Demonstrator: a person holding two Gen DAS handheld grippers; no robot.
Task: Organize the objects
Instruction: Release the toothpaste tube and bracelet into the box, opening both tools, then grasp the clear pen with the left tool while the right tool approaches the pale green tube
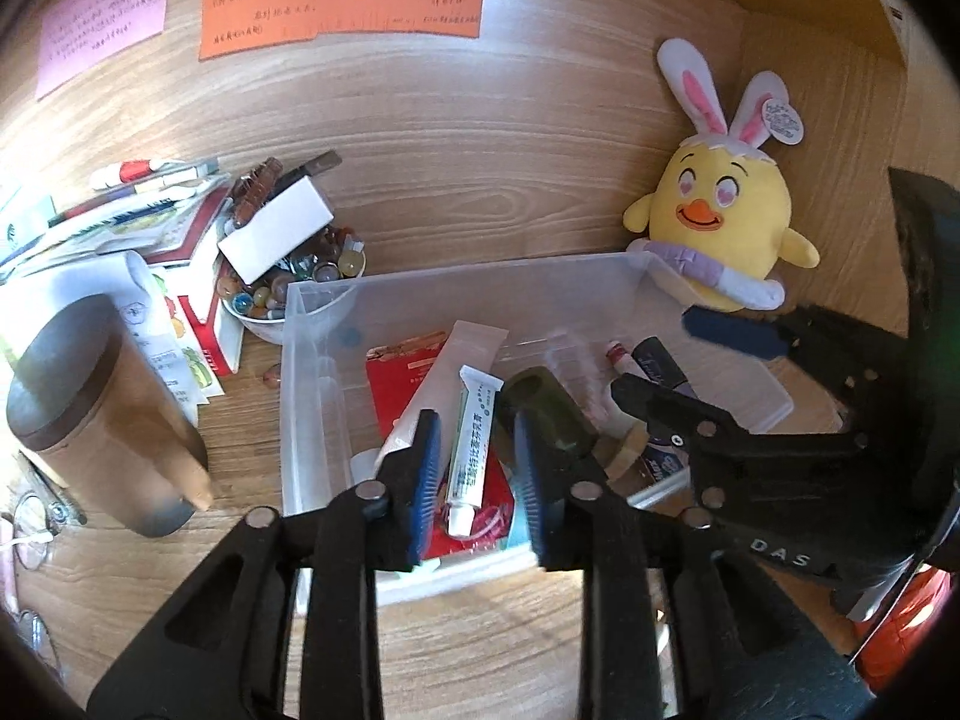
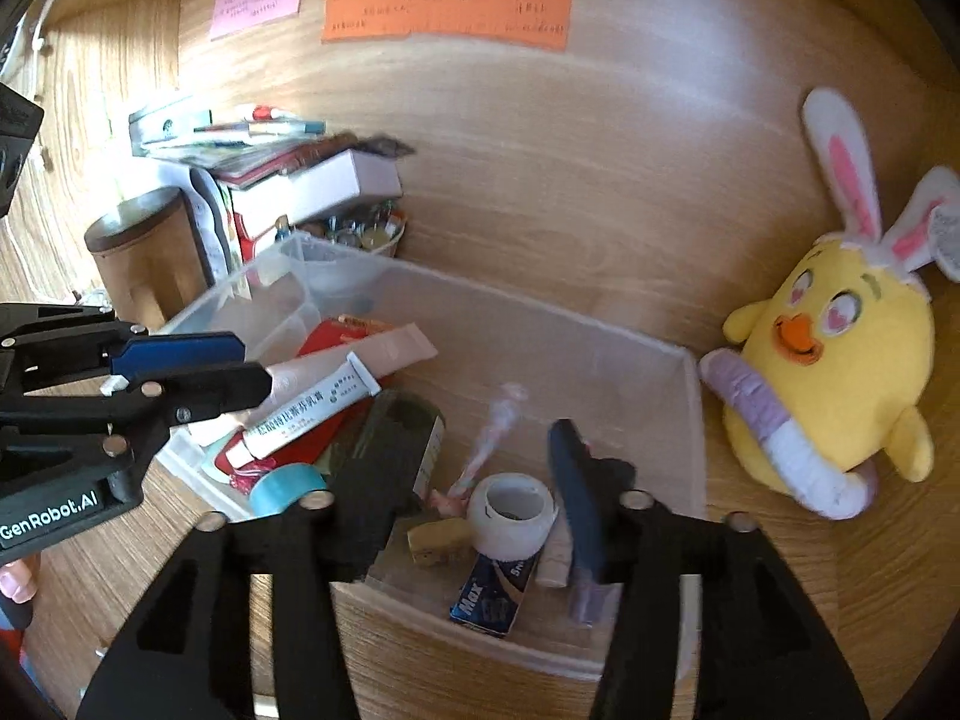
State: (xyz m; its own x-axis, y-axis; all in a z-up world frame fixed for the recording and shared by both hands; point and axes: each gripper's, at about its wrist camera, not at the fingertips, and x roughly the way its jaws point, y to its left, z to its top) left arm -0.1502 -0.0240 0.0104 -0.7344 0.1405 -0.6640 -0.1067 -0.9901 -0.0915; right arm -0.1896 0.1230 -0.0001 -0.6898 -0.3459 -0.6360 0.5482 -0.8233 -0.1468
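Observation:
A clear plastic bin [image 1: 312, 300] [image 2: 690, 372] sits on the wooden desk. It holds a white ointment tube [image 1: 474, 444] [image 2: 312, 414], a larger pale tube [image 1: 456, 360], a red packet [image 1: 390, 384], a dark green bottle [image 1: 540, 402] [image 2: 390, 426], a white tape roll [image 2: 510, 510], a blue tape roll [image 2: 282, 486] and a blue "Max" box [image 2: 498, 594]. My left gripper [image 1: 477, 468] is open and empty over the bin's near side, around the ointment tube. My right gripper [image 2: 474, 480] is open and empty over the bin; it also shows in the left wrist view [image 1: 690, 360].
A yellow chick plush with rabbit ears [image 1: 720, 210] [image 2: 840, 360] stands right of the bin. A brown lidded canister [image 1: 90, 408] [image 2: 144, 252], a bowl of marbles [image 1: 288, 294], a white box [image 1: 276, 234] and stacked papers [image 1: 120, 222] lie left. Coloured notes [image 1: 342, 12] hang on the back wall.

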